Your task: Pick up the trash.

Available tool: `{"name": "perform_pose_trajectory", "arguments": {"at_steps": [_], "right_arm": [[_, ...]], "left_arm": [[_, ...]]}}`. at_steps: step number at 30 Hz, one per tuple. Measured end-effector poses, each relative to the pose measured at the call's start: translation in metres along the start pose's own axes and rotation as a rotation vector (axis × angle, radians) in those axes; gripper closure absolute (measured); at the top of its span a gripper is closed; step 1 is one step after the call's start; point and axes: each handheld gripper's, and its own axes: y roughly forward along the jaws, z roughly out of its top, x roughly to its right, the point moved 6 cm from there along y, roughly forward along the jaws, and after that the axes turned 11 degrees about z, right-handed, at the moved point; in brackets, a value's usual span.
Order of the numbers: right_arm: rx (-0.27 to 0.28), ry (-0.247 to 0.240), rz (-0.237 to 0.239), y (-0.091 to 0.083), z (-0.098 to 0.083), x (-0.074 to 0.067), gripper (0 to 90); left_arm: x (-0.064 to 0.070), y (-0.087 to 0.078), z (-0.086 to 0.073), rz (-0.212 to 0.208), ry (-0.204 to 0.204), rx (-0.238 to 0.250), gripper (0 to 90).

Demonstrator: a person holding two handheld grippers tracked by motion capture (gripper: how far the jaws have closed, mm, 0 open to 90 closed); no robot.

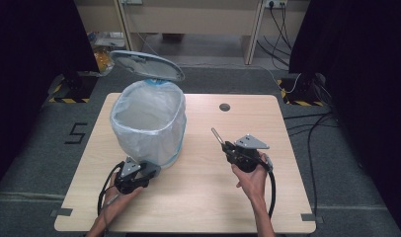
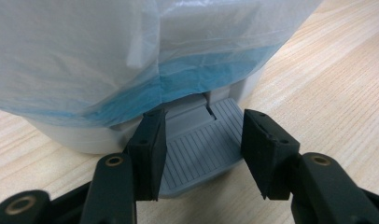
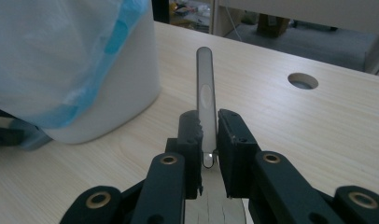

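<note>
A white pedal bin [image 1: 149,123] lined with a white bag over a blue one stands on the left half of the wooden table [image 1: 203,197], its grey lid [image 1: 146,64] raised. At the bin's near side, my left gripper [image 1: 151,170] has its jaws on either side of the grey ribbed pedal [image 2: 192,140], pads against its edges. My right gripper [image 1: 227,146] hovers over the table's right half. It is shut on the lower end of a flat silvery metal handle [image 3: 205,79], which sticks out past the jaws toward the far left [image 1: 217,134]; its other end is hidden.
A round cable hole [image 1: 224,107] lies in the table's far middle. Dark curtains hang on both sides, and cables [image 1: 312,128] run over the floor at the right. Furniture legs and clutter stand beyond the table.
</note>
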Motion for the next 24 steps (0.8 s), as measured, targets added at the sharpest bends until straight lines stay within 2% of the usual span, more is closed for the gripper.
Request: {"name": "perform_pose_trajectory", "arguments": {"at_steps": [14,16,18,20,24], "right_arm": [[0.04,-0.046,0.038,-0.008,0.043,-0.015,79.5],[0.042,-0.052,0.038,-0.009,0.045,-0.016,79.6],[0.048,-0.066,0.061,-0.013,0.053,-0.025,79.6],[0.046,-0.073,0.07,-0.014,0.058,-0.027,79.6],[0.063,-0.083,0.068,-0.017,0.068,-0.028,79.6]], "left_arm": [[0.0,0.0,0.0,-0.002,0.002,0.0,50.0],[0.0,0.0,0.0,-0.002,0.003,-0.001,50.0],[0.0,0.0,0.0,-0.003,0.003,0.0,50.0],[0.0,0.0,0.0,-0.003,0.002,-0.001,50.0],[0.0,0.0,0.0,-0.002,0.002,-0.001,50.0]]}}
